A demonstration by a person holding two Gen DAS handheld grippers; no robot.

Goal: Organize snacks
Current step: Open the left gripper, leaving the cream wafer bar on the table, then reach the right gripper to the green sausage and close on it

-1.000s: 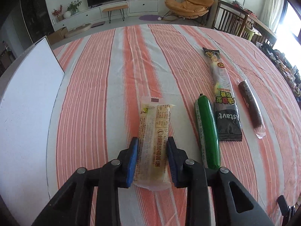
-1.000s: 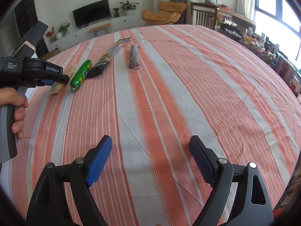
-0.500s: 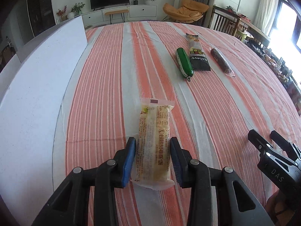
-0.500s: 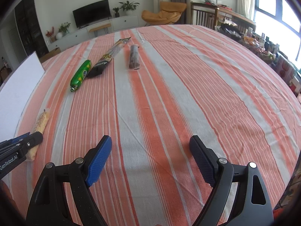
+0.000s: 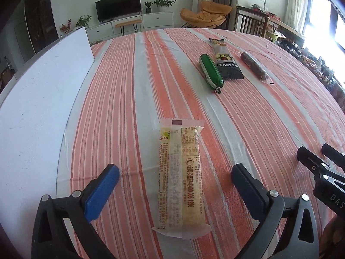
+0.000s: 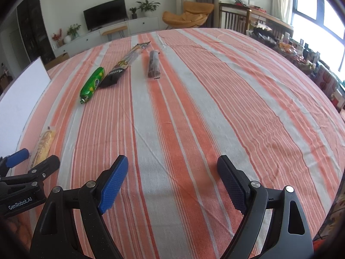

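Opening its jaws, the left gripper [image 5: 175,180] lets the yellow snack pack [image 5: 182,177] lie flat on the striped tablecloth [image 5: 133,90], apparently its sorted spot; the right gripper [image 6: 172,180] hovers spread wide, holding nothing

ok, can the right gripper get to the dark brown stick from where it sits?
Probably yes: right gripper is open and empty, with only bare tablecloth before the dark brown stick.
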